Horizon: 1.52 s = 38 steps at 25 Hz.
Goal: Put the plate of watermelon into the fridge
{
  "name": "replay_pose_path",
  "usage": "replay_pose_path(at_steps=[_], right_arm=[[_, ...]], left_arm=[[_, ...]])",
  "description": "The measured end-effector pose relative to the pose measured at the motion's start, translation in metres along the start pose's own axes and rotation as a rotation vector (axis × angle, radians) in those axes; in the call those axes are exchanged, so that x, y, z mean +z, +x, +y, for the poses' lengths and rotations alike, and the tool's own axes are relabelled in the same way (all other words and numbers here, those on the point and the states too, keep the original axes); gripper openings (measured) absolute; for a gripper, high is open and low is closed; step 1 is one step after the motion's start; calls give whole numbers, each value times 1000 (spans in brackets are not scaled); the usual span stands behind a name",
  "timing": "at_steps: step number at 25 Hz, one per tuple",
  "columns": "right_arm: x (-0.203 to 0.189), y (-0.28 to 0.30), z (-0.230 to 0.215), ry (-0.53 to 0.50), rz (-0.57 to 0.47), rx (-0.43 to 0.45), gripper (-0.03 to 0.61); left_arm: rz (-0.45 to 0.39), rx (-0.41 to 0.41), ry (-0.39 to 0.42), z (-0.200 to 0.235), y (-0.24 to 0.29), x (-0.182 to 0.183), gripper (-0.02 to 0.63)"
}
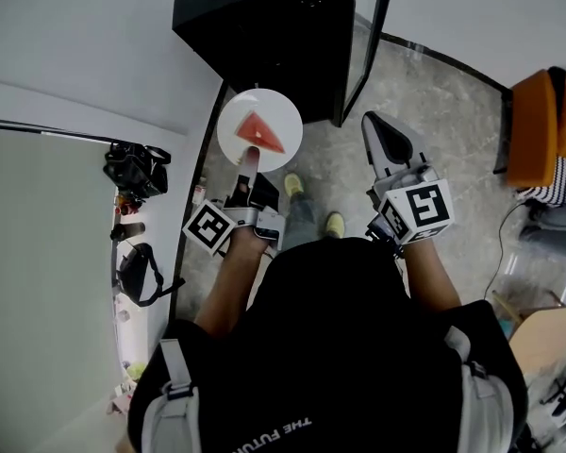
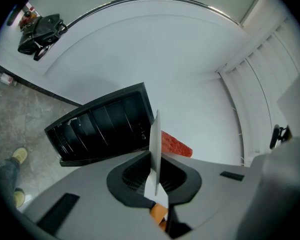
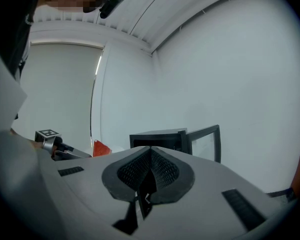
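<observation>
— Where's the plate (image 1: 238, 116) with the watermelon (image 1: 261, 133)?
— Our left hand-held gripper (image 1: 249, 170) clamps its rim, just ahead, before the open fridge (image 1: 264, 26).
— And our right hand-held gripper (image 3: 149, 176)?
— Clenched, empty, alongside.

I see the fridge (image 1: 255, 26) open ahead. Its swung-out door (image 1: 366, 50) stands between my right gripper (image 1: 382, 130) and the opening. A wall (image 1: 85, 55) hems the left.
</observation>
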State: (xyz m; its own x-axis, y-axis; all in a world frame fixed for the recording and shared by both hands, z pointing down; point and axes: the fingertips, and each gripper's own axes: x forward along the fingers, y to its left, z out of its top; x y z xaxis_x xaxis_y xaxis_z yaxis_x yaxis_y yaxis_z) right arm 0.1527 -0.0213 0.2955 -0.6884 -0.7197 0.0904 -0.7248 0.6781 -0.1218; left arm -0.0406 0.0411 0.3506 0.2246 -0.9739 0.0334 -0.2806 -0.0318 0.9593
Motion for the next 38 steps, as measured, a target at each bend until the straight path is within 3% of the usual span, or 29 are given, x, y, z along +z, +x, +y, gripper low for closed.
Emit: replay_pose_path(at_steps=[6, 12, 31, 38], right_arm=[[-3, 7, 2, -9, 5, 2, 14], [-1, 76, -1, -9, 36, 15, 14], [2, 182, -14, -34, 84, -24, 14], [-3, 205, -24, -101, 130, -24, 14]], left_arm=[[5, -5, -8, 6, 4, 3, 23], [10, 22, -29, 26, 43, 45, 23], [95, 47, -57, 67, 107, 106, 25], [125, 43, -66, 75, 128, 121, 25]])
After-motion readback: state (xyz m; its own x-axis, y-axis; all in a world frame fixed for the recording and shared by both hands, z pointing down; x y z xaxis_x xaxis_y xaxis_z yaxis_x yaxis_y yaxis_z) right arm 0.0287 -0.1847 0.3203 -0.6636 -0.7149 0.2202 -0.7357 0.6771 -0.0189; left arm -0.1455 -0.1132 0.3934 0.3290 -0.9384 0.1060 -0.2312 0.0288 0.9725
